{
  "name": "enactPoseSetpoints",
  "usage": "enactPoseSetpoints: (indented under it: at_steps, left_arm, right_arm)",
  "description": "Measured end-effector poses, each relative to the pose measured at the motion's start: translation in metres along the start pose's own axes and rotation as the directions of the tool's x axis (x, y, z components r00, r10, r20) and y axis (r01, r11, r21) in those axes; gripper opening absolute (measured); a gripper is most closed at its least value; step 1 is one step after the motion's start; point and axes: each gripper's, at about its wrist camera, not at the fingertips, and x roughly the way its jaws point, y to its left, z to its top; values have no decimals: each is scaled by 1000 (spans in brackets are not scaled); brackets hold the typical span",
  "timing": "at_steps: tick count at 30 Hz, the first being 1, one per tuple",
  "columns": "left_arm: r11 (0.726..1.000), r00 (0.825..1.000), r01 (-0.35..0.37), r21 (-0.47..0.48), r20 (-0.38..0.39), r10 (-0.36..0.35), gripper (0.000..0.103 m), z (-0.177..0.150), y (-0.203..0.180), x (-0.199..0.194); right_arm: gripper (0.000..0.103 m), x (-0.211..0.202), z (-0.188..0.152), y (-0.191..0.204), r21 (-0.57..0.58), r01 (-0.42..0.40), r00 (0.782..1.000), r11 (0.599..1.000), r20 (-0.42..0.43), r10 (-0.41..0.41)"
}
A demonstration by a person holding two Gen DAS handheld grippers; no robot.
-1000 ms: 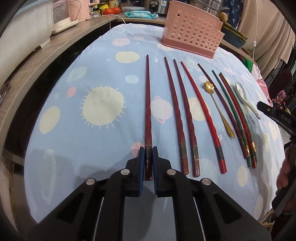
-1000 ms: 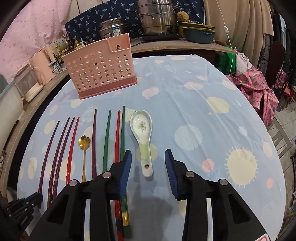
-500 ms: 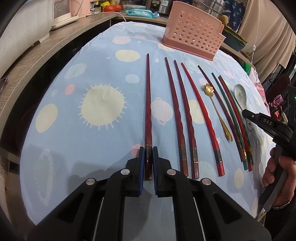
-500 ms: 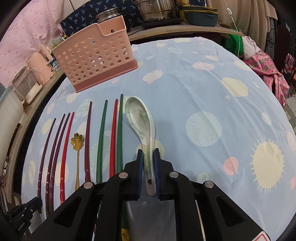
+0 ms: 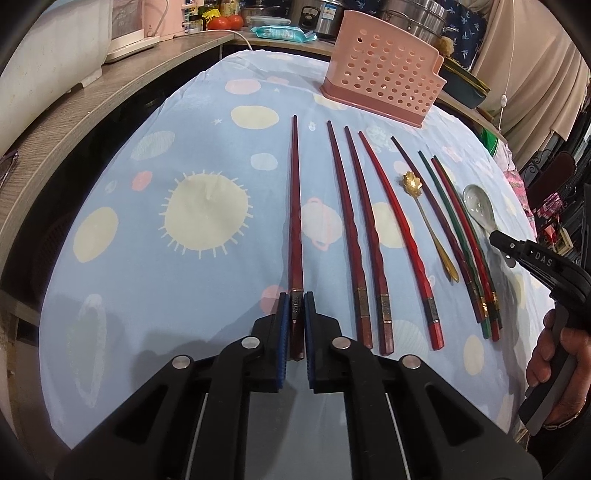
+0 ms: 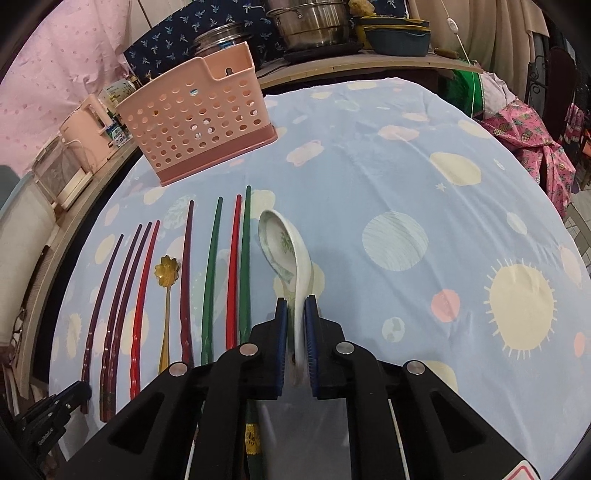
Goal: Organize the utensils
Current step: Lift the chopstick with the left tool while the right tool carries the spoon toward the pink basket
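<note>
My left gripper (image 5: 296, 301) is shut on the handle end of a dark red chopstick (image 5: 294, 206), the leftmost of a row that lies on the blue tablecloth. My right gripper (image 6: 295, 306) is shut on the handle of a white ceramic spoon (image 6: 284, 245) and holds it tilted on its side, lifted off the cloth. Several red, dark red and green chopsticks (image 6: 236, 266) and a gold flower spoon (image 6: 167, 271) lie side by side between the grippers. The pink perforated utensil holder (image 6: 195, 118) stands upright at the far side; it also shows in the left wrist view (image 5: 384, 77).
A wooden counter (image 5: 74, 107) curves round the table's left side with appliances on it. Steel pots (image 6: 314, 26) and a blue dish stand behind the holder. The right gripper (image 5: 543, 266) and the hand that holds it show at the right edge of the left wrist view.
My right gripper closed on the ceramic spoon's handle and has since raised and rolled the spoon onto its side. My left gripper stays shut on the dark red chopstick.
</note>
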Motion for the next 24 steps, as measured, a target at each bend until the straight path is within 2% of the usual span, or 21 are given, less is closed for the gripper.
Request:
enactPoseSetpoints:
  at_steps: [5, 10, 16, 21, 24]
  left_arm:
    - [1000, 998, 7, 5, 56, -7, 7, 6, -2, -24]
    - [1000, 989, 8, 15, 149, -10, 7, 24, -6, -56]
    - [999, 963, -14, 32, 269, 5, 7, 62, -13, -87]
    - [1000, 942, -4, 24, 335, -4, 7, 97, -14, -105]
    - [999, 921, -12, 32, 390, -1, 7, 121, -19, -117]
  right_arm:
    - [7, -27, 3, -5, 14, -3, 999, 1000, 46, 3]
    - [7, -48, 14, -7, 12, -1, 996, 1000, 89, 0]
    - [6, -59, 26, -4, -15, -3, 992, 1000, 128, 5]
    - [6, -64, 39, 0, -33, -11, 988, 999, 153, 16]
    - [6, -65, 52, 3, -39, -28, 985, 999, 167, 34]
